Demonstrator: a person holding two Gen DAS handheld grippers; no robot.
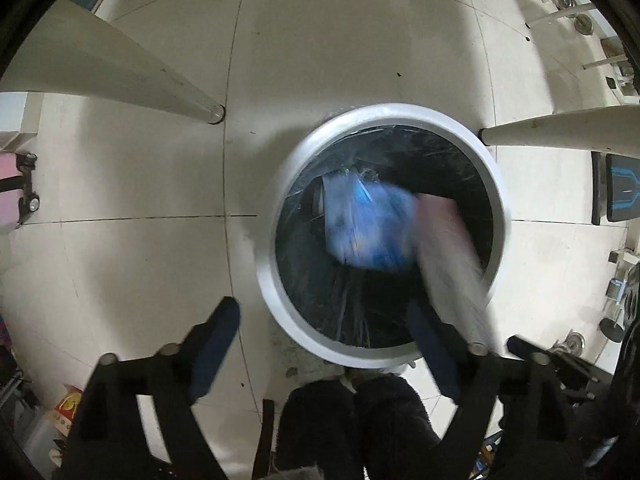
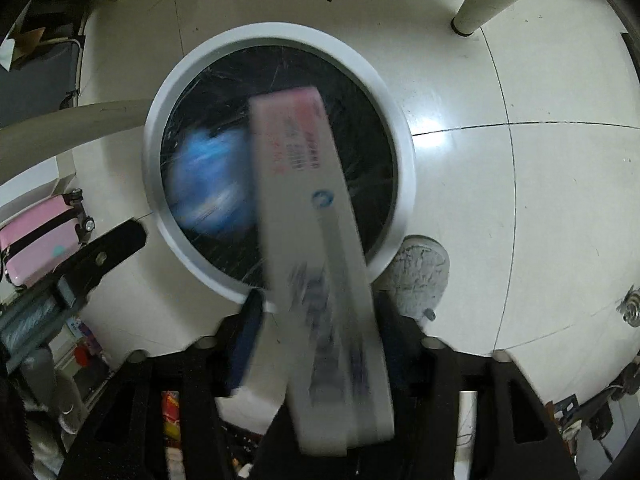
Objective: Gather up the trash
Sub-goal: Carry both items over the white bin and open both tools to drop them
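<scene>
A round white-rimmed bin [image 1: 280, 288] with a black liner stands on the tiled floor; it also shows in the right wrist view [image 2: 402, 152]. A blurred blue package [image 1: 368, 224] is inside the bin's mouth, also seen in the right wrist view [image 2: 208, 176]. My left gripper [image 1: 324, 344] is open and empty above the bin's near rim. A long white carton with pink and blue print [image 2: 320, 264] lies between the fingers of my right gripper [image 2: 320, 340], over the bin; it is motion-blurred, and I cannot tell if the fingers grip it. It also shows in the left wrist view [image 1: 452, 256].
White table legs [image 1: 120, 76] [image 1: 560, 128] stand on either side of the bin. A pink suitcase [image 2: 36, 236] is at the left. A grey shoe [image 2: 420, 268] is beside the bin. Clutter lines the floor edges.
</scene>
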